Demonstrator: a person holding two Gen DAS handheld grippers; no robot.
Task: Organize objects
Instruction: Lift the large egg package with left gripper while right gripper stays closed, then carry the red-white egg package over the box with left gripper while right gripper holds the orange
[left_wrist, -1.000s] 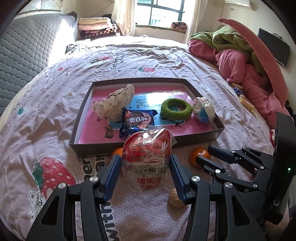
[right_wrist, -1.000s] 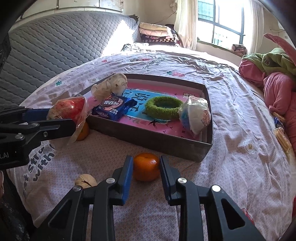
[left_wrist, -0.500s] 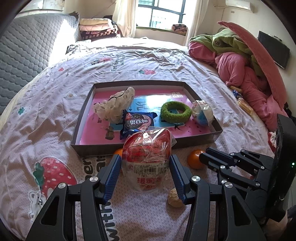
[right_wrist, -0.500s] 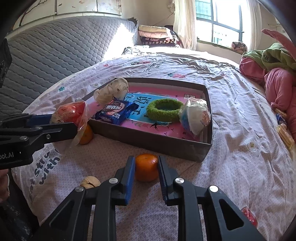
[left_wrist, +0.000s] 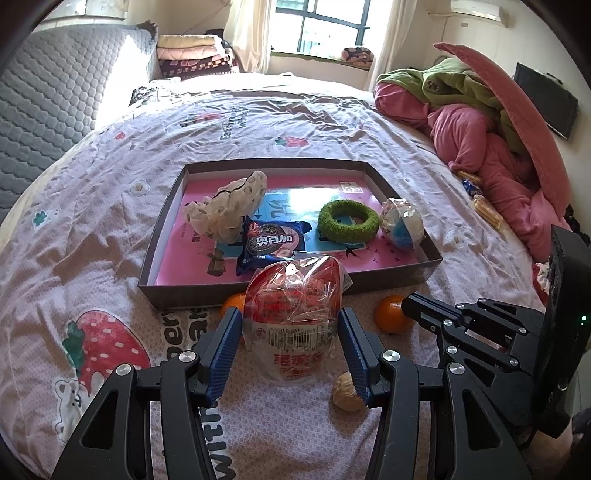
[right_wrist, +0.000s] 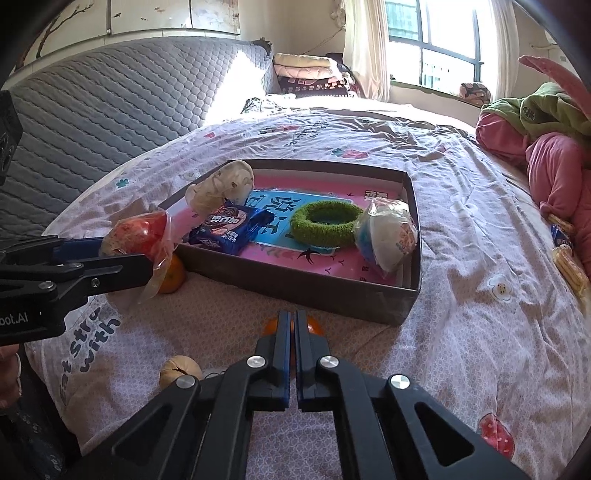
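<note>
My left gripper (left_wrist: 288, 315) is shut on a red-and-white snack pack in clear wrap (left_wrist: 291, 314) and holds it above the bed, in front of the dark tray box (left_wrist: 160, 229). The pack (right_wrist: 136, 236) also shows in the right wrist view, in the left gripper (right_wrist: 125, 251). My right gripper (right_wrist: 291, 314) has its jaws pressed together with nothing between them. An orange (right_wrist: 314, 328) lies on the sheet just behind its tips. In the left wrist view the right gripper (left_wrist: 406, 305) touches that orange (left_wrist: 388, 315).
The box (right_wrist: 295, 288) holds a spotted white bag (left_wrist: 229, 206), a blue cookie pack (left_wrist: 273, 243), a green ring (left_wrist: 349, 221) and a white-blue wrapped ball (left_wrist: 402, 223). A second orange (left_wrist: 232, 304) and a walnut (left_wrist: 345, 397) lie on the sheet. Pink and green bedding (left_wrist: 480, 129) is piled at the right.
The right gripper's jaws closed from either side of the orange to fully together, and the orange is now behind the tips. The left gripper and its pack stayed put.
</note>
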